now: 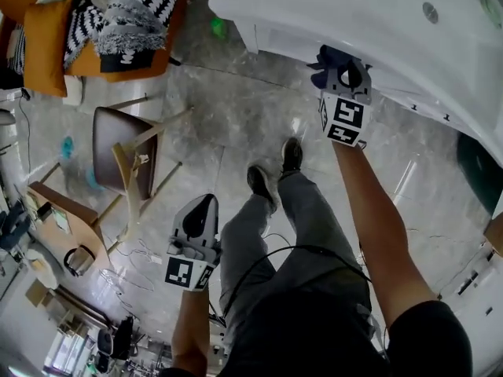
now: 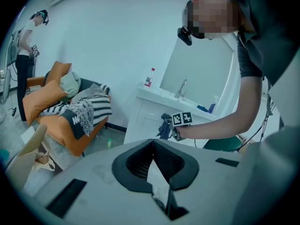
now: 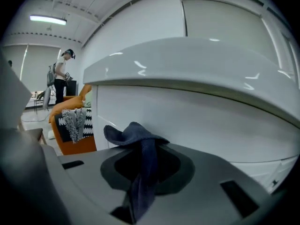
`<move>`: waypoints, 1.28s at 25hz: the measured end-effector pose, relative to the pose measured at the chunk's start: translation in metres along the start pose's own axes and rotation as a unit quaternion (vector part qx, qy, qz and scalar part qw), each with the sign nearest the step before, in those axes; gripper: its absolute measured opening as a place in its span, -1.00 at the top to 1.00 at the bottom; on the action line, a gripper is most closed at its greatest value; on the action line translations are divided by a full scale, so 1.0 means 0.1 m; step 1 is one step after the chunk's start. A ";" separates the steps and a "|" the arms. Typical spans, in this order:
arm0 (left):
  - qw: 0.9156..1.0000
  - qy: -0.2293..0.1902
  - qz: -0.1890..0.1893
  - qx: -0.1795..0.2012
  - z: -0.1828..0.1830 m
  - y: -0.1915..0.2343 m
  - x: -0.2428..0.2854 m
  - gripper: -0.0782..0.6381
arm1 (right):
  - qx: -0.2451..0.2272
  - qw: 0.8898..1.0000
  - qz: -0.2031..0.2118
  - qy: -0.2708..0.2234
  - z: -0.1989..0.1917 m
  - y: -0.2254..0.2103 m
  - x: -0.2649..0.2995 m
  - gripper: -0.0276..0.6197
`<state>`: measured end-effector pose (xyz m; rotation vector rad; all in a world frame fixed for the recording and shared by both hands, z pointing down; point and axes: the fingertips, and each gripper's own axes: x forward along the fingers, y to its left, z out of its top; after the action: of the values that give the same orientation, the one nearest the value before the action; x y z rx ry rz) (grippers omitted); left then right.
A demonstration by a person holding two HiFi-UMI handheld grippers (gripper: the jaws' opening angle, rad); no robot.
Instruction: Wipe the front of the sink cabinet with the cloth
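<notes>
The right gripper (image 1: 343, 75) is found clamped on a dark blue cloth (image 3: 132, 134). One strip of the cloth is pinched between the jaws, and a bunched fold stands up beyond the tips. The cloth is held close to the white front of the sink cabinet (image 3: 201, 121), just below the cabinet's overhanging countertop rim (image 3: 187, 60). Whether the fold actually touches the cabinet front cannot be settled from any view.

The left gripper (image 1: 203, 204) is held well away from the cabinet, low beside the person's leg. Its jaws are seen drawn together, with nothing between them. It is pointed towards the cabinet, and the right gripper and the person's outstretched arm (image 2: 220, 123) are seen through it, against the cabinet front.

On top of the cabinet a faucet (image 2: 181, 88) and a small bottle with a red cap (image 2: 149, 78) are noted, the bottle at the cabinet's far corner. A green bottle (image 1: 218, 27) is noted on the grey floor, just beside the cabinet's end. Further out from that end, an orange sofa (image 1: 47, 38) is recorded, with a black-and-white striped blanket (image 1: 134, 14) draped over it. A brown chair (image 1: 118, 148) stands well apart from the cabinet. A second person (image 3: 60, 78) is observed standing beyond the sofa, farther still from the cabinet.
</notes>
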<state>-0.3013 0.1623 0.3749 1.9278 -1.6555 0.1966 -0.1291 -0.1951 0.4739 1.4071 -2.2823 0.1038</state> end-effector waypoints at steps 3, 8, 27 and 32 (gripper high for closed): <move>1.000 -0.001 -0.014 0.011 0.06 -0.03 0.07 0.77 | 0.021 0.999 -0.047 0.008 -0.06 0.04 0.12 0.75; 0.999 0.020 -0.022 -0.012 -0.19 0.16 0.13 0.77 | 0.061 0.997 -0.030 -0.024 0.21 0.85 0.41 0.75; 0.998 0.015 -0.032 -0.051 -0.44 1.07 -0.09 0.77 | -0.007 0.998 -0.061 0.003 -0.16 0.59 0.44 0.76; 0.998 0.020 -0.032 -0.046 -0.46 1.07 -0.04 0.77 | 0.003 1.000 0.031 0.001 -0.14 1.62 0.89 0.76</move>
<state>-0.3912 0.1833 0.4463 1.8914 -1.5481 0.1311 -0.2978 -0.1874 0.5508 1.3384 -2.3261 0.1305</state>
